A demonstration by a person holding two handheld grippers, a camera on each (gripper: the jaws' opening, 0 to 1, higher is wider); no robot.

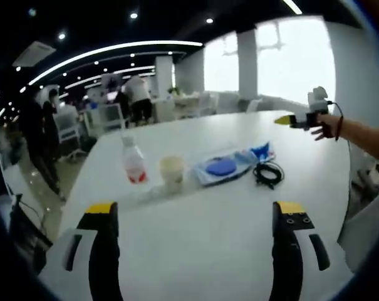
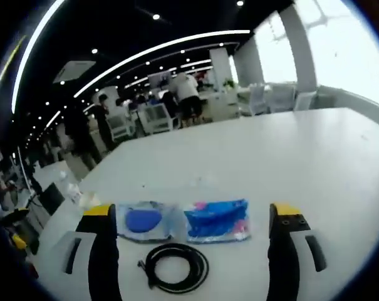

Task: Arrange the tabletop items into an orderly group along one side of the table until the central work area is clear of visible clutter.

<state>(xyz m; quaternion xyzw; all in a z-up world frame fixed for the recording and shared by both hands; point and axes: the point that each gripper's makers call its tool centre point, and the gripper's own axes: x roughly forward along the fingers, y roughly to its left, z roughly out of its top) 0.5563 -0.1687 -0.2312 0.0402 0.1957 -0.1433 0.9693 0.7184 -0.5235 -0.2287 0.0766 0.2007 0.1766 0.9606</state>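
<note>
Yellow-tipped black jaws of the left gripper (image 1: 197, 210) rose from the bottom of the left gripper view, spread wide apart with nothing between them, above bare white table (image 1: 195, 251). Beyond them, across the middle of that frame, the items lay in a loose row: a clear bottle (image 1: 133, 162) with a red label stood upright at the left, a pale cup (image 1: 171, 172) stood just beside it to the right, then a clear packet with a blue disc (image 1: 219, 168), a blue packet (image 1: 258, 152) touching its right end, and a coiled black cable (image 1: 268, 174) just below the blue packet. At the right edge of the frame a hand (image 1: 327, 127) held the right gripper (image 1: 284, 120) above the table's far side; its jaw state could not be told from there. In the right gripper view, the right gripper (image 2: 194, 211) showed its jaws spread wide, holding nothing. The coiled black cable (image 2: 175, 267) lay between them at the bottom centre of the frame, with the clear packet with a blue disc (image 2: 145, 221) and the blue packet (image 2: 217, 220) side by side just above it. Farther back, people (image 2: 187, 94) stood among office chairs (image 2: 158, 116) in the upper left, and bright windows (image 2: 330, 44) occupied the upper right.
</note>
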